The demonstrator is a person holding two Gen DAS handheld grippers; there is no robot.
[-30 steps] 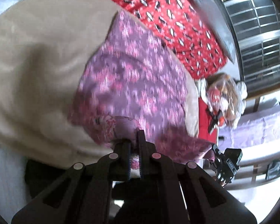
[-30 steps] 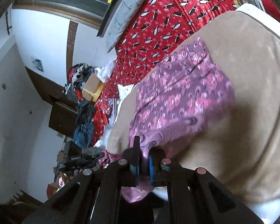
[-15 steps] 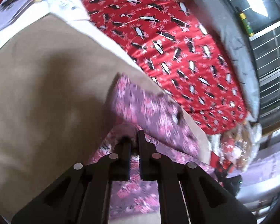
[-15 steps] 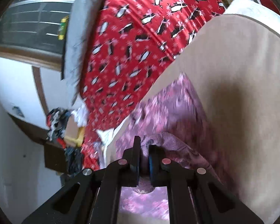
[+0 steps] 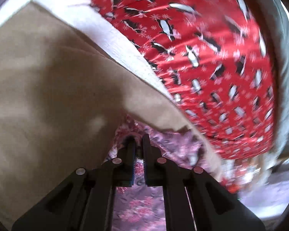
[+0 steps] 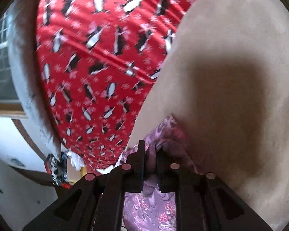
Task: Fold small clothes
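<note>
Purple floral garment (image 5: 136,204) low on tan blanket (image 5: 48,96), pinched at both ends: left gripper (image 5: 138,144) clamped on one edge, right gripper (image 6: 150,150) clamped on a bunched fold (image 6: 163,134). Red penguin-print cover (image 6: 98,57) beyond

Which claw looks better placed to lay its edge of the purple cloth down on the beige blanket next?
Probably the right claw: it holds the purple cloth with the beige blanket directly ahead. The left claw grips it too, but a raised blanket fold crosses just ahead of it. Close call.
</note>
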